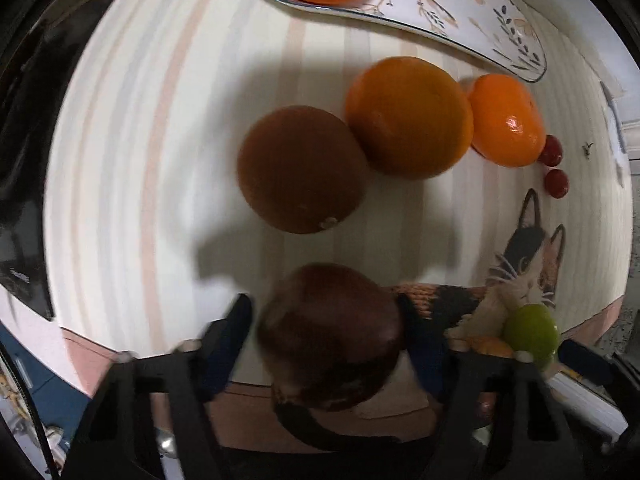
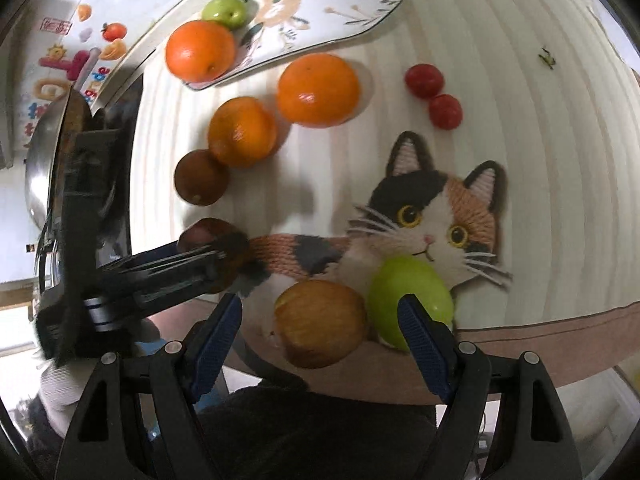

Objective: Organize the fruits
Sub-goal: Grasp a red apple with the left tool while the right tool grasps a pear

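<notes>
Right wrist view: cat mat [image 2: 432, 208] under everything. Plate [image 2: 320, 8] at mat's far edge, orange [image 2: 200, 51] and green fruit [image 2: 224, 11] on it. Left gripper [image 1: 326, 320] straddling dark red apple [image 1: 332, 336] at mat's near edge, contact unclear. Right gripper [image 2: 320, 320] spread around yellowish apple [image 2: 320, 323], not pinching.

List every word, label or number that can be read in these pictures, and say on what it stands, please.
None can be read with certainty.
Colourful stickers on the white surface at the upper left, right wrist view: letter-like shapes, too warped and blurred to read.
Small red stamp-like mark above them: too small to read.
</notes>
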{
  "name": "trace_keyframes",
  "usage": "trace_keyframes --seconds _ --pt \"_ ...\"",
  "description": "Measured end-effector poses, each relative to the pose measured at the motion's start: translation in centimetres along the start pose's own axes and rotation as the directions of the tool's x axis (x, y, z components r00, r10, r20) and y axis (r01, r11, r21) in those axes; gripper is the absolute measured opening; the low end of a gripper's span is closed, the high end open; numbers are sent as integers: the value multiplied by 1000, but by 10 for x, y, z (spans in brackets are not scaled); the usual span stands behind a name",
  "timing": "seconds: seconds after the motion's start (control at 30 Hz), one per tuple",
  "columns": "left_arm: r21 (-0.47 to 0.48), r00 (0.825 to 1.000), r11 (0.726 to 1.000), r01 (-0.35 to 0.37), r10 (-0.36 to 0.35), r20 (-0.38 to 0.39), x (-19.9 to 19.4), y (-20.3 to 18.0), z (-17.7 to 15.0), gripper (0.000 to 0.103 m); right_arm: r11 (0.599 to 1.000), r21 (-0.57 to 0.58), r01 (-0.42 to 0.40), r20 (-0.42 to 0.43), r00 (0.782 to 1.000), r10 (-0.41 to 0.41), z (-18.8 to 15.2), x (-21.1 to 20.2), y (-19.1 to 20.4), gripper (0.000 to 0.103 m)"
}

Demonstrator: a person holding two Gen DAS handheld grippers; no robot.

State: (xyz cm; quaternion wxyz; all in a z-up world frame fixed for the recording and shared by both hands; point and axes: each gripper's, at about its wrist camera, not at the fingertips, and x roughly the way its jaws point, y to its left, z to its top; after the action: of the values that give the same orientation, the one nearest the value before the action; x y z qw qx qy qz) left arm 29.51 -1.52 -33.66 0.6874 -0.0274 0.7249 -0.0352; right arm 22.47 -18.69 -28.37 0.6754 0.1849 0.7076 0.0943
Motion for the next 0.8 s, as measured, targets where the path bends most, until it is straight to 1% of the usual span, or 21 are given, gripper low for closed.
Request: trace_keyframes --seconds 0.07,0.13,0.27,0.43,0.47,0.5,0.6,0.67,0.77,0.8 --pt "10 999 999 -36 36 25 -1 -2 -4 64 1000 -11 -9 -10 1000 9 -1 0 3 83" --pt "5 998 999 -54 54 40 -4 4 -6 64 1000 -28 -13 -16 1000 13 -3 0 8 83" --pt "-20 997 998 -56 57 53 -14 20 -19 64 997 -74 -10 -40 999 7 -7 4 14 83" --pt "-58 998 997 -51 52 24 -10 35 -28 64 993 -113 15 -98 995 -26 -7 26 19 82" --pt "-67 999 997 -48 49 19 -8 36 -29 64 991 -128 42 -92 994 -54 -7 30 21 82" --pt "-77 999 996 -44 45 15 -5 37 -30 65 984 -153 88 -82 991 -101 -6 34 23 81" --pt "-84 998 995 -48 50 31 -6 37 -32 64 972 -177 155 -83 982 -172 -2 43 22 81" --pt "-83 998 995 -50 53 34 -8 40 -29 64 967 -187 175 -85 977 -193 0 46 22 81" --pt "-79 998 995 -55 59 39 -9 41 -29 64 956 -211 202 -101 969 -227 2 56 22 76" --pt "-81 998 995 -55 58 39 -9 44 -29 64 958 -214 193 -114 969 -221 1 61 22 76"
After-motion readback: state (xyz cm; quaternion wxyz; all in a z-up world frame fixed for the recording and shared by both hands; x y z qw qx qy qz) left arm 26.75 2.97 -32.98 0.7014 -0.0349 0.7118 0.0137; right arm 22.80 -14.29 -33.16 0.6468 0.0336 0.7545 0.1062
